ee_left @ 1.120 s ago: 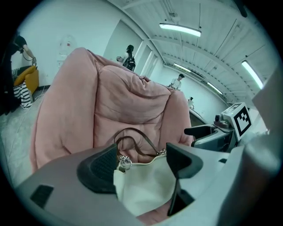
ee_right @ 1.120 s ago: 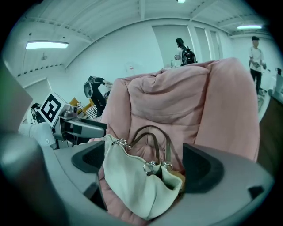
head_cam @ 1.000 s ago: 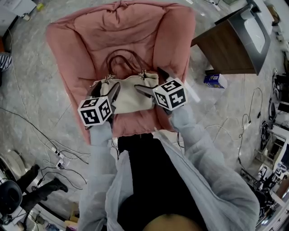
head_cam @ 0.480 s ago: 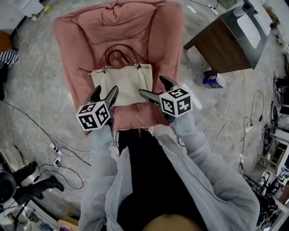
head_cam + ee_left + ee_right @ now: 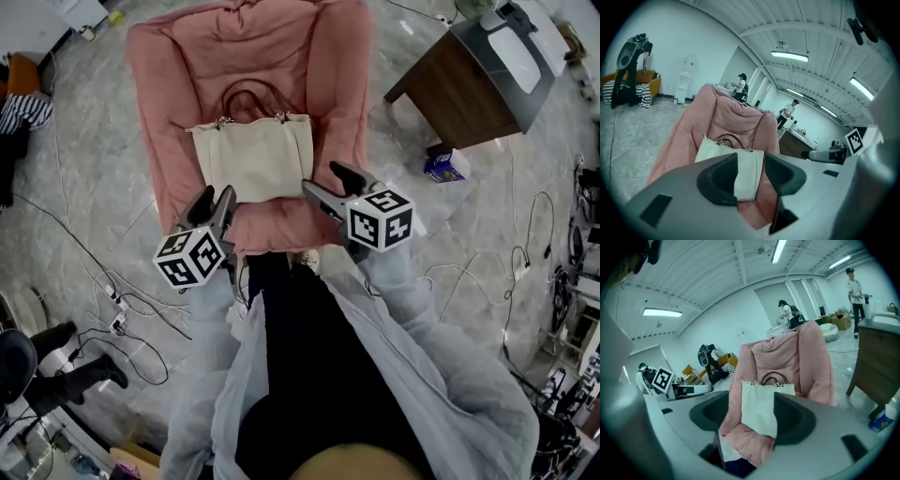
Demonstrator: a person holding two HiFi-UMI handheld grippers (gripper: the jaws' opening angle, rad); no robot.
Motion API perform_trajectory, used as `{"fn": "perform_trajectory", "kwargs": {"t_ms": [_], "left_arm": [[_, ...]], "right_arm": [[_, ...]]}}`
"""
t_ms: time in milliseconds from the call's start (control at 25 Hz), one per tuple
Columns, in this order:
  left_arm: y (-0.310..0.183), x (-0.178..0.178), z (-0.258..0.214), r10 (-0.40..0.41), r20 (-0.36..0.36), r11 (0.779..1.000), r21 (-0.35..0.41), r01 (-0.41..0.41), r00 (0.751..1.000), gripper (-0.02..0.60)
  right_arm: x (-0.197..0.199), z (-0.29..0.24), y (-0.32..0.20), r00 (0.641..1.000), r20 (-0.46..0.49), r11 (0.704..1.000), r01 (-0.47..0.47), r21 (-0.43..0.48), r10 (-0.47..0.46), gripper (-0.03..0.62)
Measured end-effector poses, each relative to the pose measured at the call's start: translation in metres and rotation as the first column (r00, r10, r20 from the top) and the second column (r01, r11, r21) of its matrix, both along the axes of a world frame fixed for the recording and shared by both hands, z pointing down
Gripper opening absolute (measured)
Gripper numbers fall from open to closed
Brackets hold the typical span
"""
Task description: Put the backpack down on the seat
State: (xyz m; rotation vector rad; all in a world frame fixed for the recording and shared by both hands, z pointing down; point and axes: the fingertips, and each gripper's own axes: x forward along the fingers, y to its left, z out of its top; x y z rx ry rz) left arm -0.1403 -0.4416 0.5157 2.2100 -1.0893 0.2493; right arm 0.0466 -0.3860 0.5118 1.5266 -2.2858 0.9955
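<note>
A cream backpack sits on the seat of a pink armchair, leaning against the backrest with its handles up. The left tongs and right tongs hover by the seat's front edge, clear of the bag. Both are part-open, closing and gripping nothing. The risk: on the soft cushion, the unsupported bag may slump forward and slide off.

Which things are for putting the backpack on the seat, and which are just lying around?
For the job:
cream fabric backpack with brown handles
pink padded armchair

Just lying about:
brown wooden desk
small blue box on the floor
</note>
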Motion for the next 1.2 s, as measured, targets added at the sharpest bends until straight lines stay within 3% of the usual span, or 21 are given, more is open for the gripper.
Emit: {"fn": "perform_trajectory", "kwargs": {"t_ms": [200,320,560,800,1200], "left_arm": [[0.035,-0.005,-0.026,-0.013,0.015,0.995,0.099,0.011,1.000,0.072],[0.051,-0.008,-0.044,-0.016,0.028,0.985,0.169,0.011,0.999,0.031],[0.089,-0.006,-0.081,-0.006,-0.067,0.972,0.236,0.021,0.998,0.015],[0.117,0.002,-0.091,0.041,-0.034,0.964,0.263,-0.030,0.999,0.015],[0.119,-0.007,-0.086,0.018,-0.037,0.968,0.251,-0.008,0.999,0.015]], "right_arm": [[0.005,-0.029,0.034,0.999,0.025,0.997,-0.029,0.077,0.027,0.134],[0.004,-0.040,0.054,0.999,-0.039,0.992,0.002,0.122,0.003,0.009],[0.004,-0.058,0.091,0.994,-0.113,0.980,0.023,0.199,-0.001,0.009],[0.016,-0.063,0.106,0.990,-0.122,0.972,-0.047,0.230,0.077,0.008],[0.011,-0.064,0.101,0.986,-0.150,0.972,-0.034,0.234,0.071,0.008]]}}
